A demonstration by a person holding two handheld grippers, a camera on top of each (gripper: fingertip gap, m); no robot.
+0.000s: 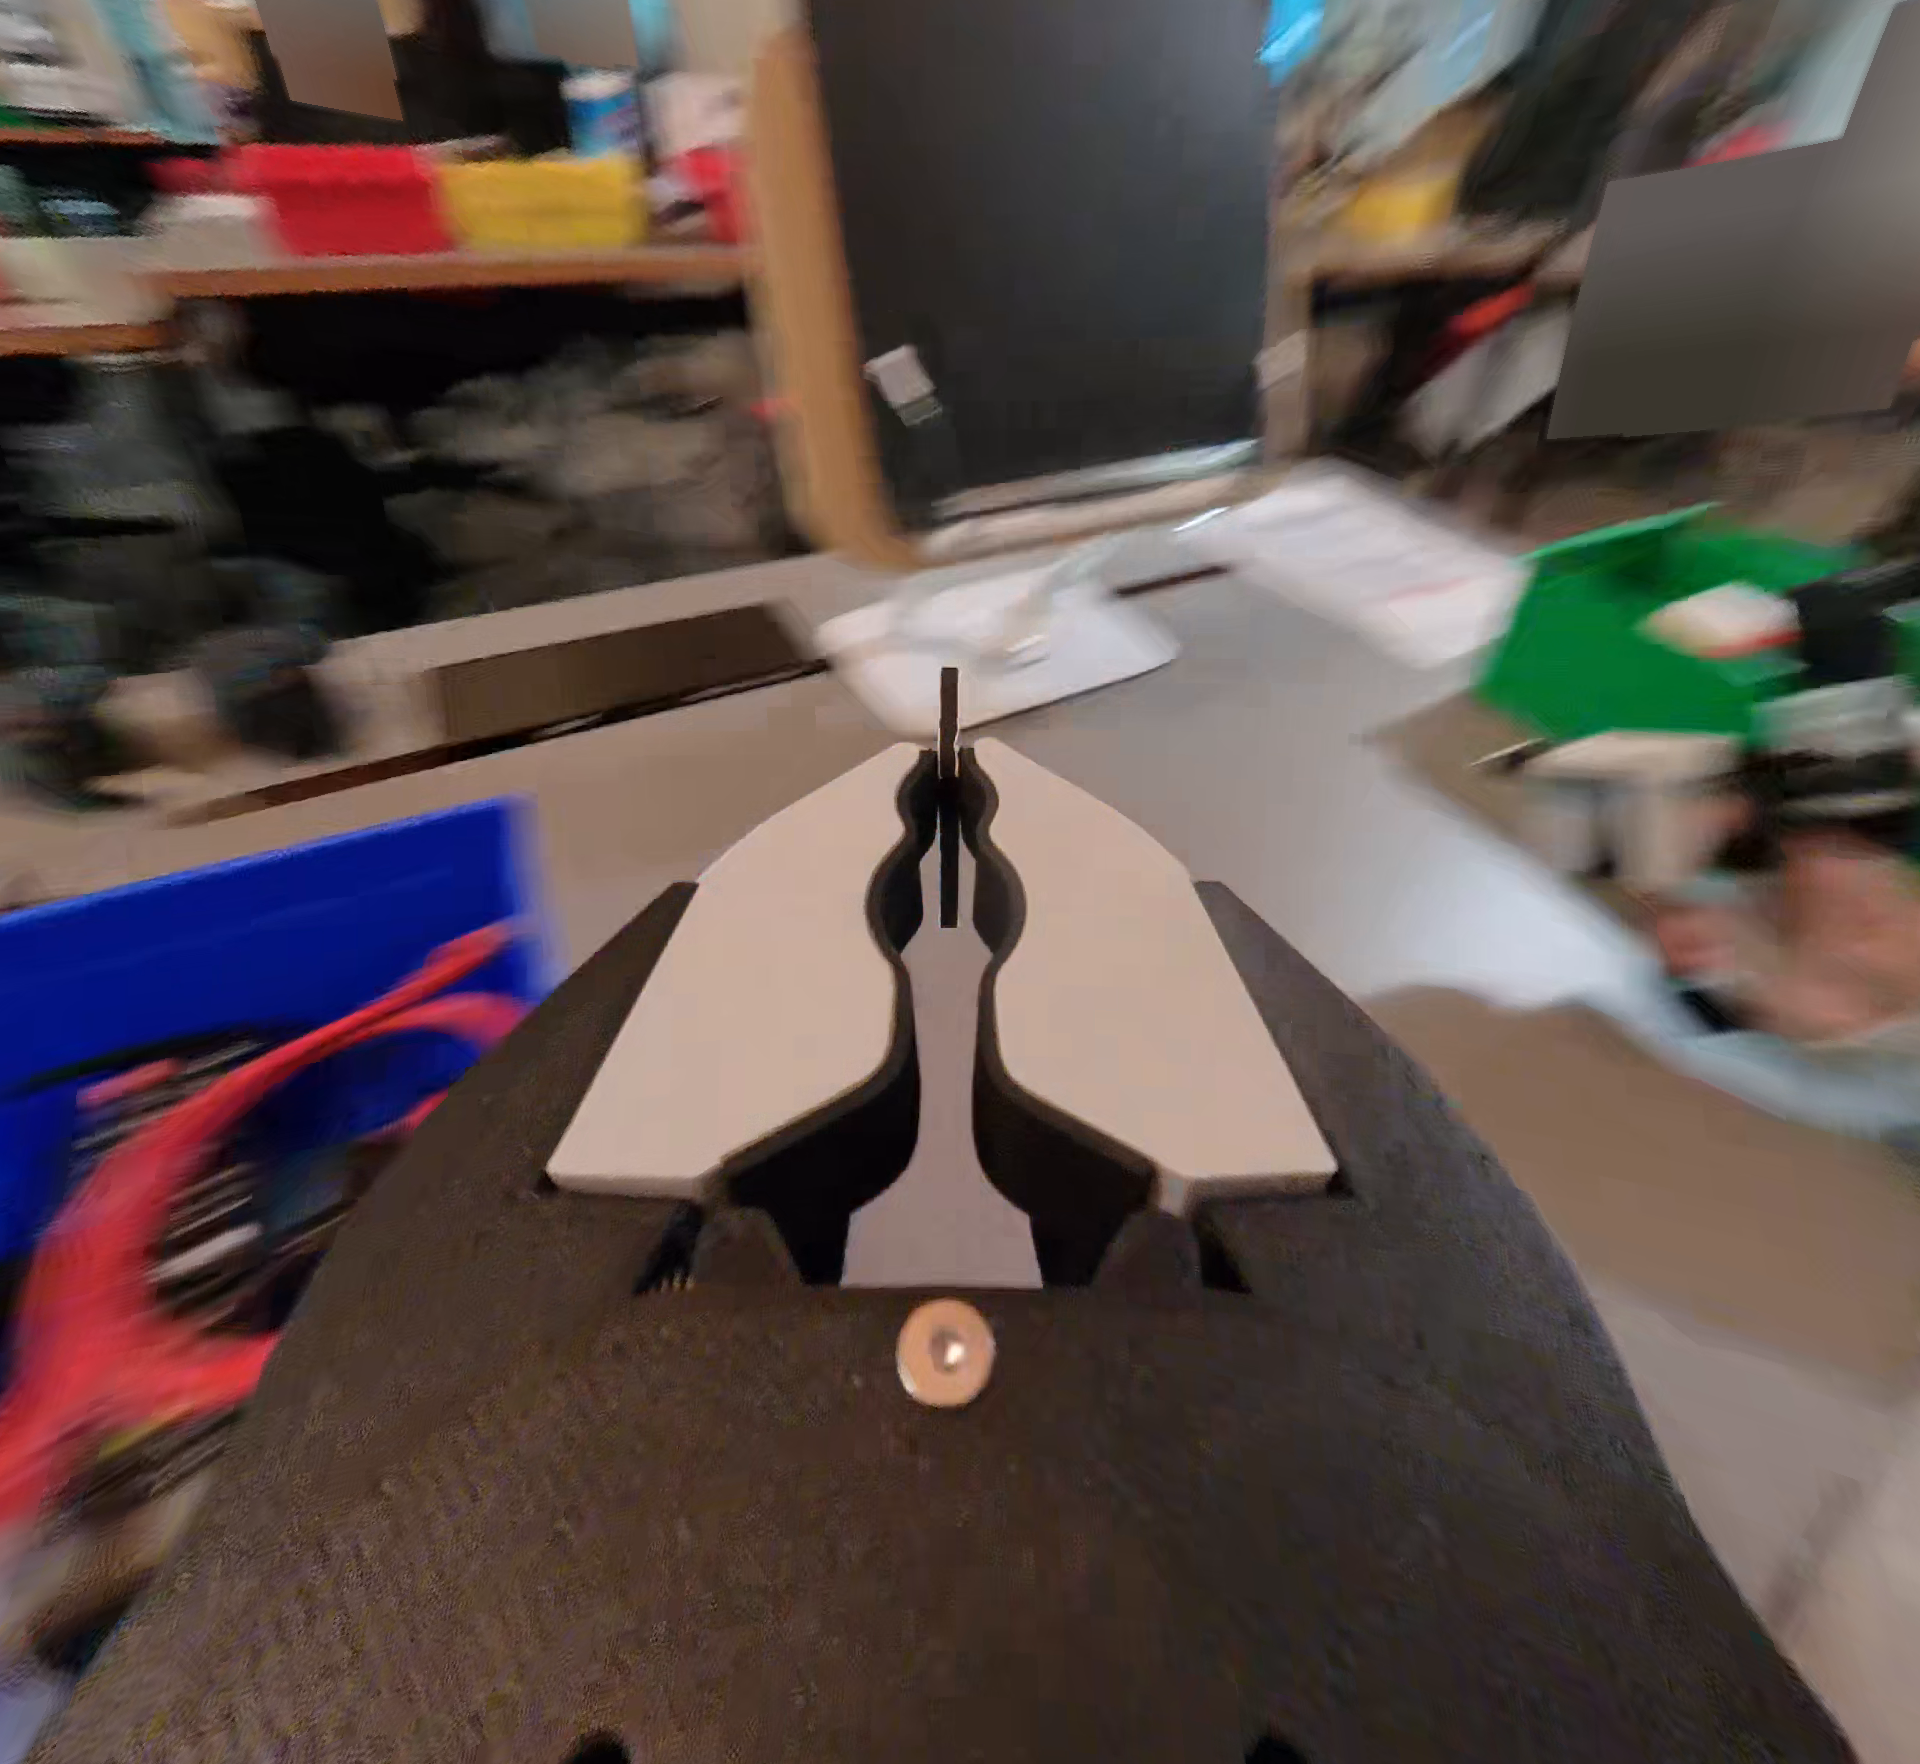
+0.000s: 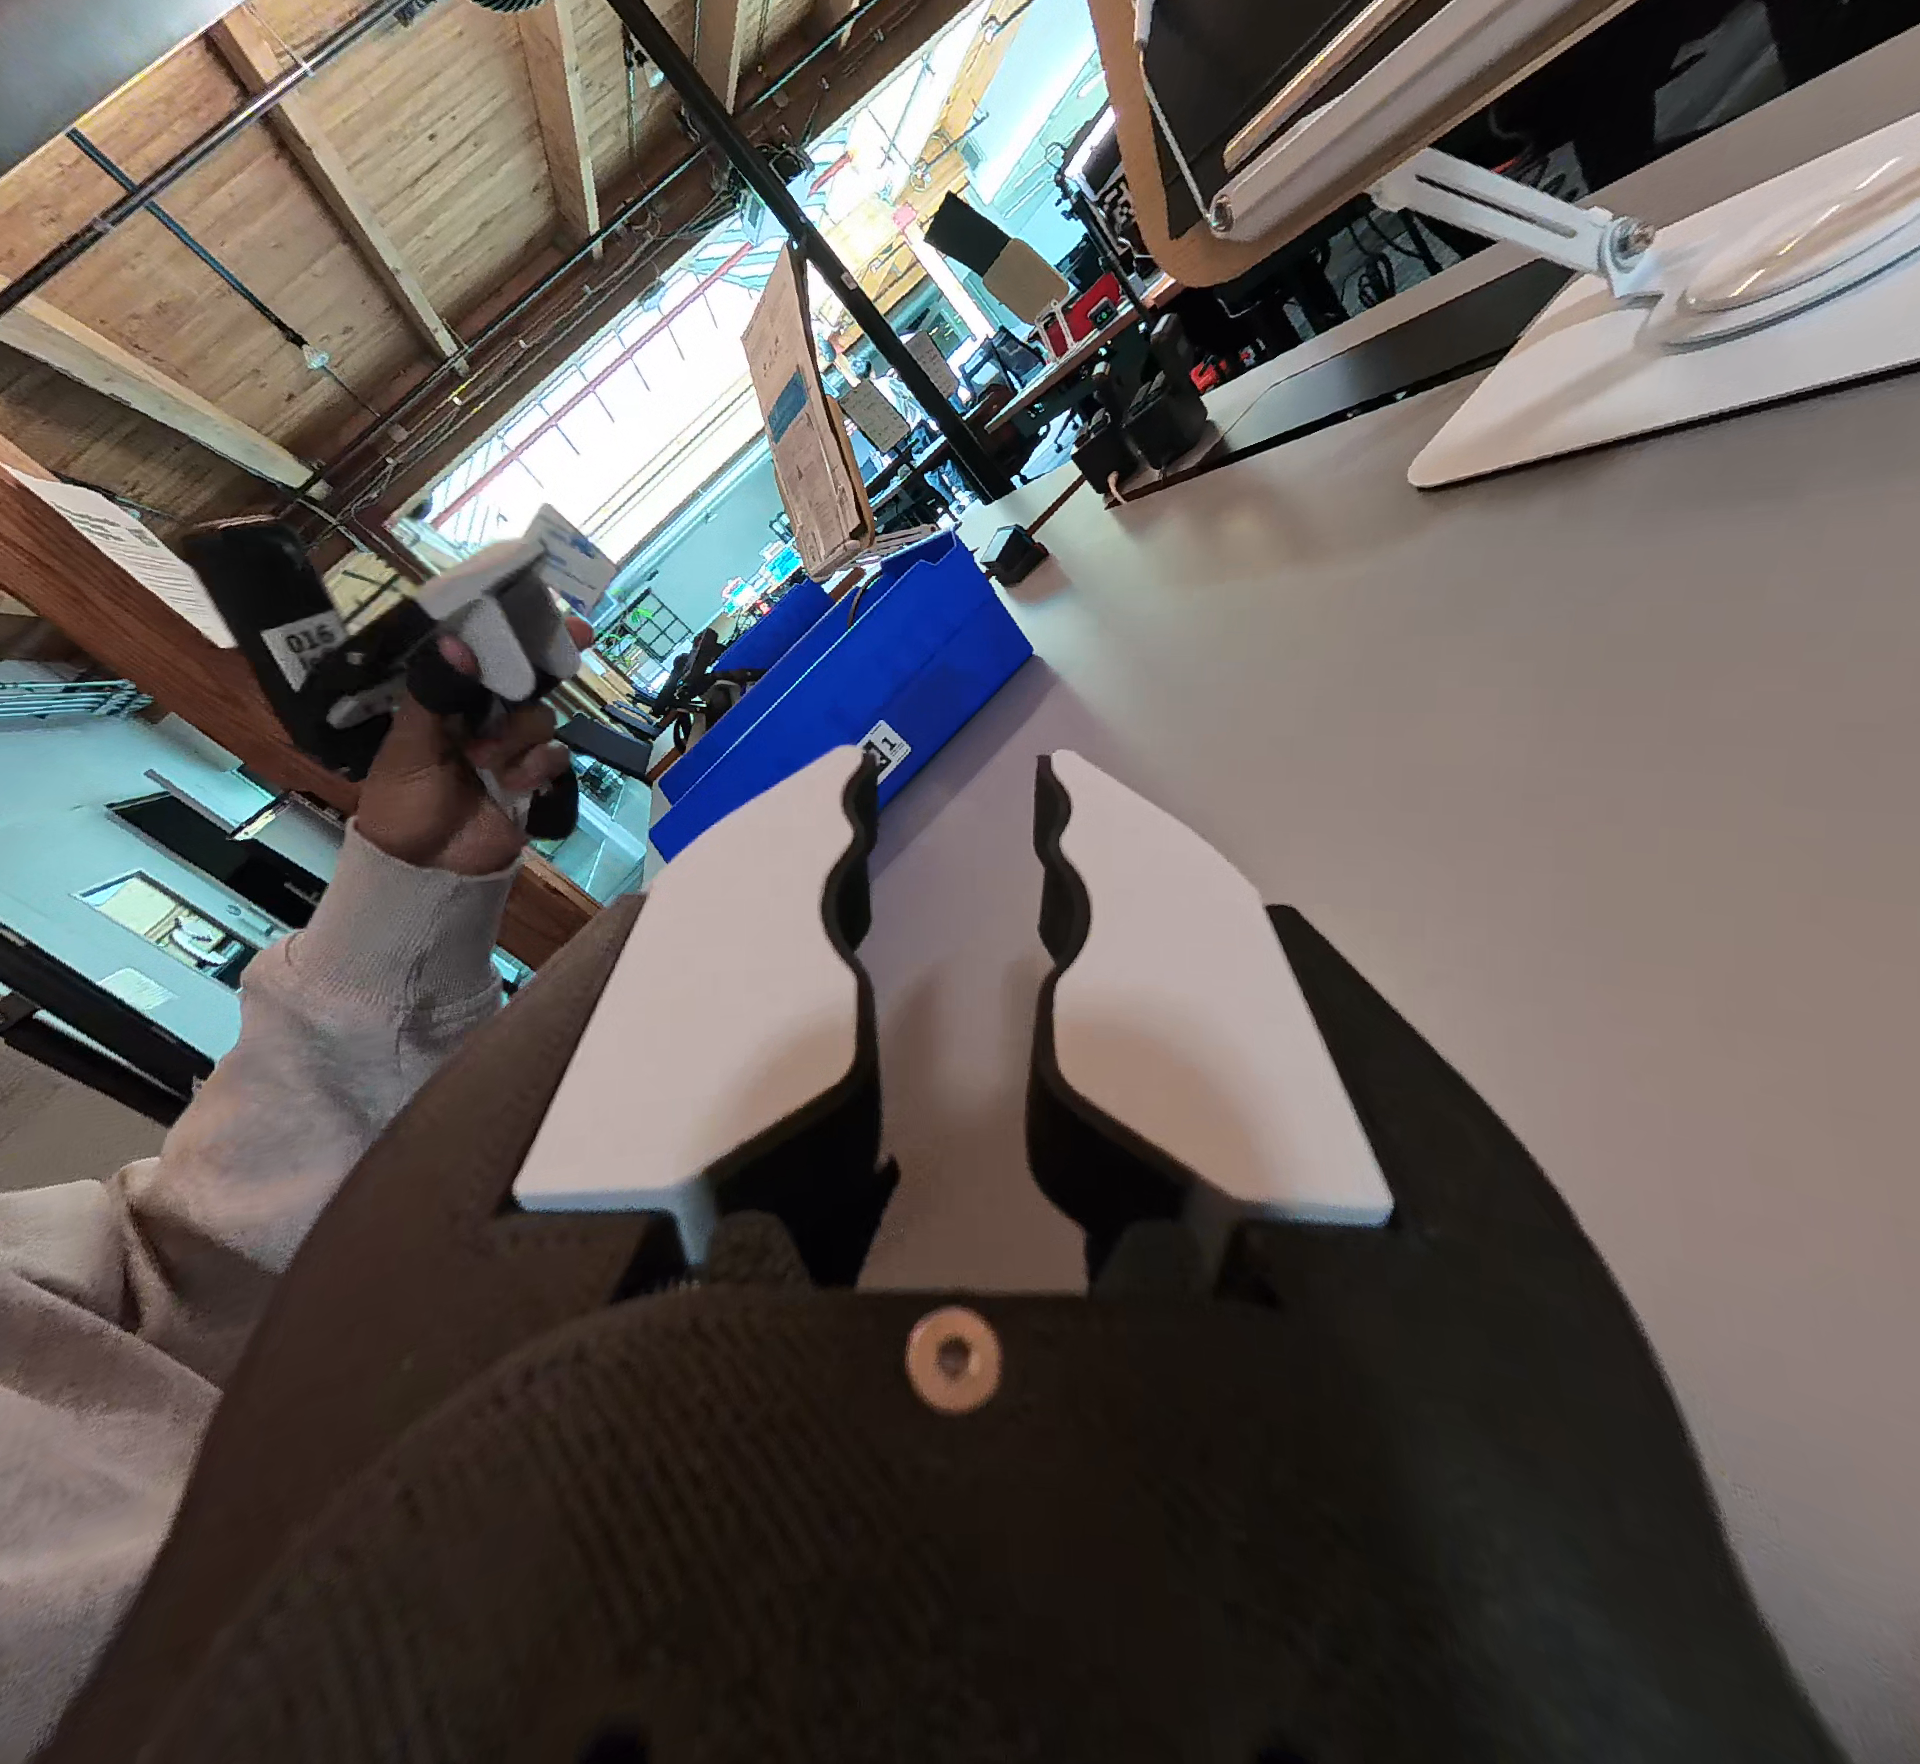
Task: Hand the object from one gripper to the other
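Between the tips of the left gripper (image 1: 948,758), a thin flat dark object (image 1: 948,810) stands on edge, clamped by the narrow-set fingers (image 1: 790,966) with its upper end poking out past them. Below it lies the grey worktop (image 1: 1226,779), much blurred, with a blue bin (image 1: 260,925) of red cables at the left and a green thing (image 1: 1621,654) at the right. In the right wrist view the right gripper (image 2: 951,764) has its fingers (image 2: 727,1018) spread apart with nothing between them, above the same worktop (image 2: 1455,779); a blue bin (image 2: 862,675) sits just beyond. To the left, a sleeved hand (image 2: 457,789) holds the other gripper up, well apart.
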